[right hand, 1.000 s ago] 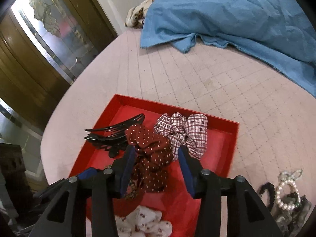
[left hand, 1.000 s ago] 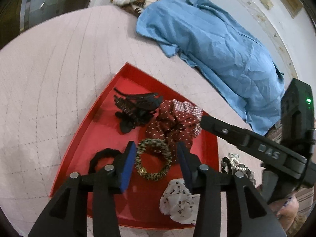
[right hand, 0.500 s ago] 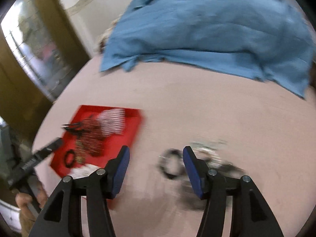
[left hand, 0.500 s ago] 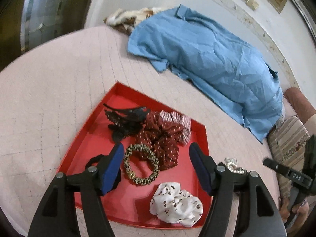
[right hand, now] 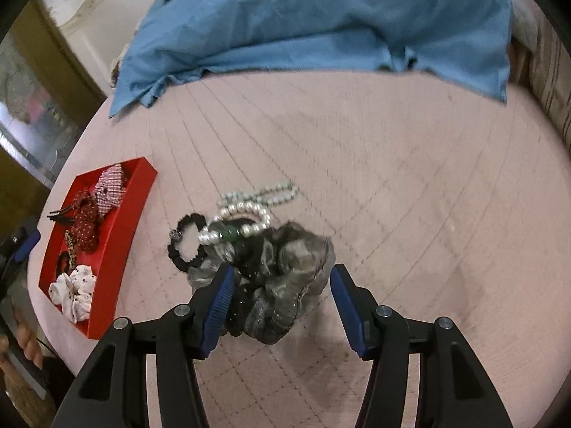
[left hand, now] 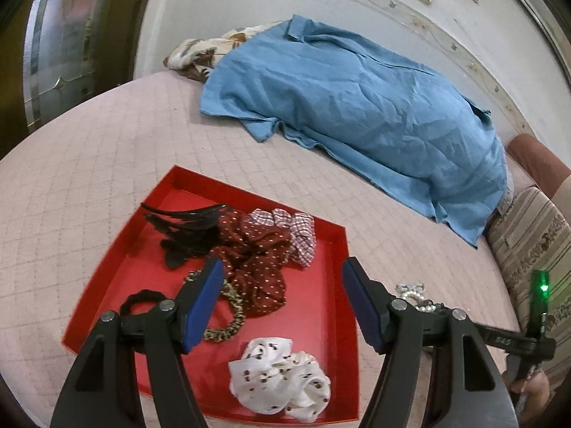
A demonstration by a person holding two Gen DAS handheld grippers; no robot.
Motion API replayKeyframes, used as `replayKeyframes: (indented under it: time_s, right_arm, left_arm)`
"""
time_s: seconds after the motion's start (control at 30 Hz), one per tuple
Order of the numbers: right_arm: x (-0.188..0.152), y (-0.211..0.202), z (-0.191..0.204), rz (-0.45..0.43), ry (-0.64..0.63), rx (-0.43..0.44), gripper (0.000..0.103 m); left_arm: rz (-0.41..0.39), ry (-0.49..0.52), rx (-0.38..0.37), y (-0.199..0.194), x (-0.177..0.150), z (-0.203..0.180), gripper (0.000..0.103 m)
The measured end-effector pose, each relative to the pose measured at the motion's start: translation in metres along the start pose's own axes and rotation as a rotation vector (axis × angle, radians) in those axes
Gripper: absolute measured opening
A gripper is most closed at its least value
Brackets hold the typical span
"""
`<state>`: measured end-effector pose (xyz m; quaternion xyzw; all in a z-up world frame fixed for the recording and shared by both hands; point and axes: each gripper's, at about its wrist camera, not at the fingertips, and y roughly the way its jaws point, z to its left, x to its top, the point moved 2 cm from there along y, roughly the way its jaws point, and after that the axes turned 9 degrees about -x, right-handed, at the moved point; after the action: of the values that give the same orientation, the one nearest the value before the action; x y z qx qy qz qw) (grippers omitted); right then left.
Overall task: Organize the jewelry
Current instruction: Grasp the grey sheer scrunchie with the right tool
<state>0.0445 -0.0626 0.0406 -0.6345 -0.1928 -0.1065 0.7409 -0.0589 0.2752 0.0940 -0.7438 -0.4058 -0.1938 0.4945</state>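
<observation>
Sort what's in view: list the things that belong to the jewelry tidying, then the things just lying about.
Belongs to the job:
red tray
white scrunchie
dotted red scrunchie
grey scrunchie
pearl bracelet
black hair tie

Just lying about:
blue shirt
patterned cloth
striped cushion

A smooth, slightly glossy red tray [left hand: 323,324] is sitting low in the left wrist view on a matt pink quilted cloth bedspread [left hand: 89,164]. Soft cloth scrunchies are lying in it: white spotted [left hand: 280,380], dark red dotted [left hand: 262,260]. The black hair claws [left hand: 185,230] are looking like shiny plastic. Upper right, a creased blue cloth [left hand: 357,107] is lying matt. In the right wrist view, a sheer grey scrunchie [right hand: 285,278] and glossy pearl beads [right hand: 249,214] are showing.
</observation>
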Motion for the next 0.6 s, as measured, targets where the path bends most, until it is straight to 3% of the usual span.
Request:
replayKeyframes:
  time_s: [0.03,0.07,0.1,0.17,0.27,0.43,0.53,0.6]
  right_arm:
    - [-0.003,0.004,-0.002,0.016,0.011,0.018,0.053]
    - [-0.006,0.007,-0.002,0.033,0.016,0.049,0.025]
    - [-0.01,0.008,-0.001,0.05,0.005,0.068,0.014]
    - [-0.016,0.003,-0.003,0.041,-0.009,0.058,0.011]
    - [-0.024,-0.011,-0.016,0.022,0.003,0.041,0.009]
    - [-0.043,-0.039,-0.057,-0.026,0.013,-0.106,0.009]
    - [-0.053,-0.049,-0.081,-0.032,0.032,-0.146,0.013]
    - [-0.058,-0.055,-0.092,-0.048,0.061,-0.123,0.028]
  left_arm:
    - [0.001,0.003,-0.003,0.0,0.0,-0.002,0.068]
    - [0.002,0.006,-0.007,0.0,-0.001,-0.003,0.068]
    - [0.004,0.01,-0.009,0.0,-0.002,-0.004,0.068]
    - [0.006,0.015,-0.007,0.0,-0.003,-0.004,0.068]
    - [0.008,0.019,-0.002,0.0,-0.005,-0.005,0.068]
    - [0.002,0.05,-0.007,-0.004,-0.011,-0.015,0.068]
    - [0.019,0.089,-0.025,-0.006,-0.02,-0.029,0.068]
    - [0.047,0.112,-0.026,-0.006,-0.027,-0.039,0.068]
